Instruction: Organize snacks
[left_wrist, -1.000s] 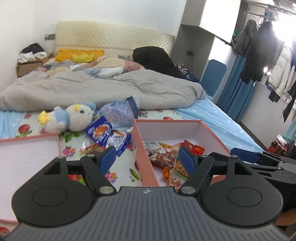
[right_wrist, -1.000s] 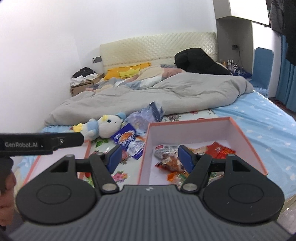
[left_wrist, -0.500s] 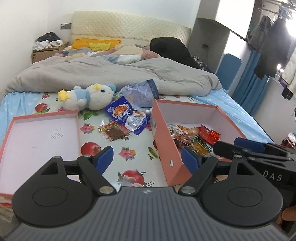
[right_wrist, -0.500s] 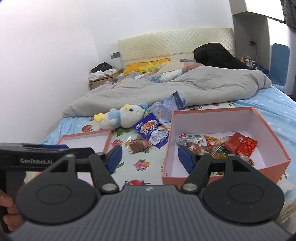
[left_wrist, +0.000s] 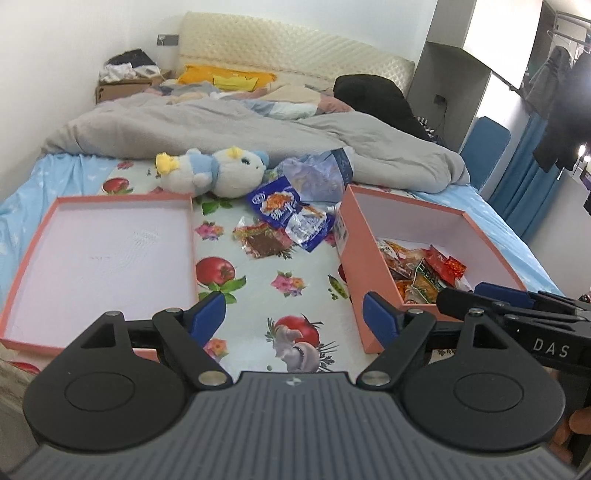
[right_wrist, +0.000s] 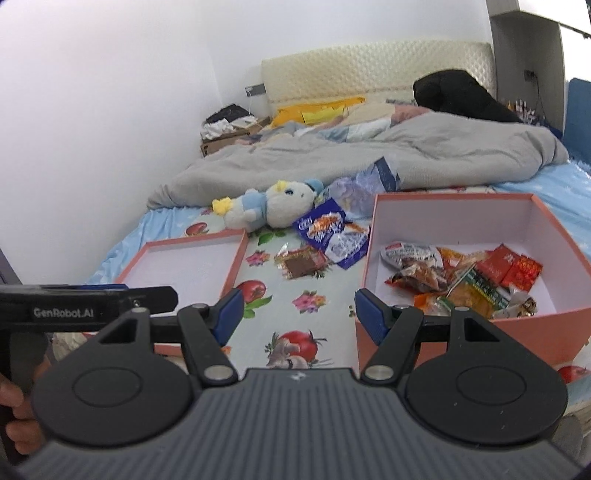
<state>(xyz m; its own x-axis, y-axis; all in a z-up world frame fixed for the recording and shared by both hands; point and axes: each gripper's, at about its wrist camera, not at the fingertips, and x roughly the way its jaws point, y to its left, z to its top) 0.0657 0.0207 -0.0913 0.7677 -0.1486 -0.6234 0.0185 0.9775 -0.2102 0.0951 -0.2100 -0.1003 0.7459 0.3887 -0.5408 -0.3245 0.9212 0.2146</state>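
Loose snacks: blue crinkly packet (left_wrist: 277, 202), clear-blue wrapper (left_wrist: 309, 229), brown-red sachet (left_wrist: 263, 242) lying on fruit-print bedsheet (left_wrist: 258, 295), between shallow pink cardboard lid (left_wrist: 99, 254) and deep pink cardboard box (left_wrist: 356, 254). Box already has pile of red/orange packets (right_wrist: 461, 275). Blue-white plush toy (left_wrist: 214, 173) just behind.

Left gripper (left_wrist: 294, 318) released, nothing between fingers. Right gripper (right_wrist: 299, 312) same, empty.

Looks like approach step. Next move, I'd guess: reach forward to sachet, pinch by edge since it's flat and crinkly, drop in box.

Bed (left_wrist: 255, 295) bears box (left_wrist: 351, 236), lid (left_wrist: 192, 236), packets (left_wrist: 284, 218), plush (left_wrist: 218, 173), duvet (left_wrist: 221, 129).
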